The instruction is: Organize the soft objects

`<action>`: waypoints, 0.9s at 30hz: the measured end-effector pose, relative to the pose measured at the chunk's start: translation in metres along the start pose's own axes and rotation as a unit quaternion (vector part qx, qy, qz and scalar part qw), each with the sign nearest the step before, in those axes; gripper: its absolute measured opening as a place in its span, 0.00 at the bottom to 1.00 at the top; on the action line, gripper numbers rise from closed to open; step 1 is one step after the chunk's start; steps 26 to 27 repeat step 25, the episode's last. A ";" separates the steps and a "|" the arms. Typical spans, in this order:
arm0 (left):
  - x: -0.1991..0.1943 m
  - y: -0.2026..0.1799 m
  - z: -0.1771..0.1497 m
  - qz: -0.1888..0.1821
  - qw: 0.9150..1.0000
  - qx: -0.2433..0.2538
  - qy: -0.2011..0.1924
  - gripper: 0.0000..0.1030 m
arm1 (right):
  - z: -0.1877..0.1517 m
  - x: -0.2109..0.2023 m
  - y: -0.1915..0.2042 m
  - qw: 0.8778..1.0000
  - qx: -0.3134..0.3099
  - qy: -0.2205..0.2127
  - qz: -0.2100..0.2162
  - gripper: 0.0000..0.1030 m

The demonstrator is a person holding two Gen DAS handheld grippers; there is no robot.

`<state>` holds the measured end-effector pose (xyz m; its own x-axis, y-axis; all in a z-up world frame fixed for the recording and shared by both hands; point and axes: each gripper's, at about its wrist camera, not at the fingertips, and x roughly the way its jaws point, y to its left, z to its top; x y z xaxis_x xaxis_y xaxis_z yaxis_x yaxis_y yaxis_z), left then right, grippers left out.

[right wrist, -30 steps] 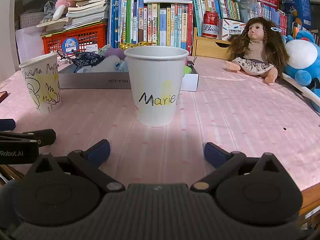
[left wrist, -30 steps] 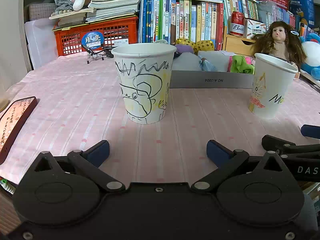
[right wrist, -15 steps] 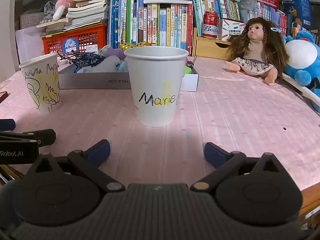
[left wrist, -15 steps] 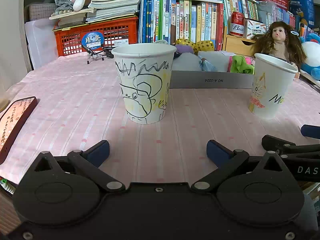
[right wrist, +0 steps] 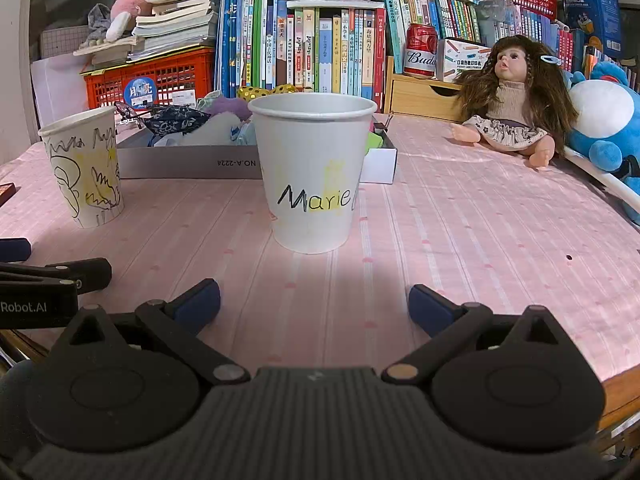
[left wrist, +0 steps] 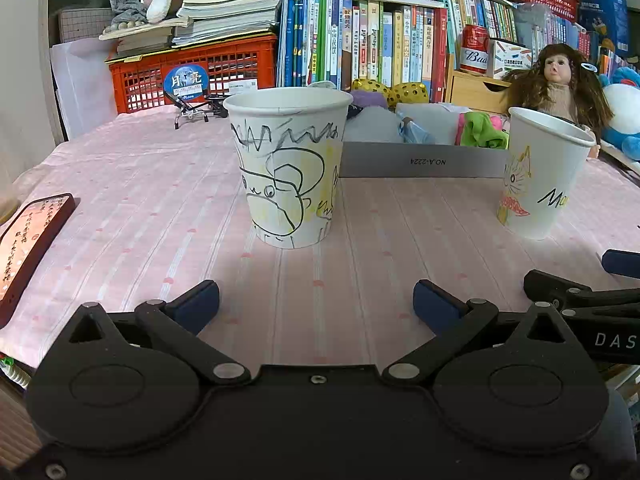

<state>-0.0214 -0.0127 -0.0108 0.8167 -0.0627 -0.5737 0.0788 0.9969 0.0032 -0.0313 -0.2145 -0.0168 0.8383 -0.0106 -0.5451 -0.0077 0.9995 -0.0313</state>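
A grey cardboard box (left wrist: 424, 162) (right wrist: 188, 164) at the back of the pink table holds several soft cloth items, among them a green one (left wrist: 482, 132) and a dark patterned one (right wrist: 176, 116). A doodled paper cup (left wrist: 290, 168) (right wrist: 86, 166) stands in front of my left gripper (left wrist: 316, 306), which is open and empty. A paper cup marked "Marie" (right wrist: 314, 172) (left wrist: 540, 172) stands in front of my right gripper (right wrist: 314, 304), also open and empty. Both grippers hover low near the table's front edge, side by side.
A doll (right wrist: 512, 100) and a blue plush (right wrist: 608, 120) sit at the back right. Books, a red crate (left wrist: 192, 76) and a wooden drawer box (right wrist: 420, 92) line the back. A dark framed plaque (left wrist: 28, 240) lies at the left edge.
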 end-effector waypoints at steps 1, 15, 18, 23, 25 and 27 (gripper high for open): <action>0.000 0.000 0.000 0.000 1.000 0.000 0.000 1.00 | 0.000 0.000 0.000 1.000 0.000 0.000 0.000 1.00; 0.000 0.000 -0.001 0.000 1.000 0.000 0.000 1.00 | 0.000 0.000 0.000 1.000 0.000 0.000 0.000 1.00; 0.000 -0.001 0.000 0.000 1.000 0.000 -0.001 1.00 | 0.000 0.000 0.000 1.000 0.000 -0.001 0.000 1.00; -0.001 -0.001 0.001 0.000 1.000 0.000 -0.001 1.00 | 0.000 0.000 0.000 1.000 0.000 -0.001 0.000 1.00; -0.001 -0.001 0.001 0.000 1.000 0.000 -0.001 1.00 | 0.000 0.000 0.000 1.000 0.001 -0.002 0.000 1.00; -0.001 -0.001 0.001 0.000 1.000 0.000 -0.001 1.00 | 0.000 0.000 0.000 1.000 0.001 -0.002 0.000 1.00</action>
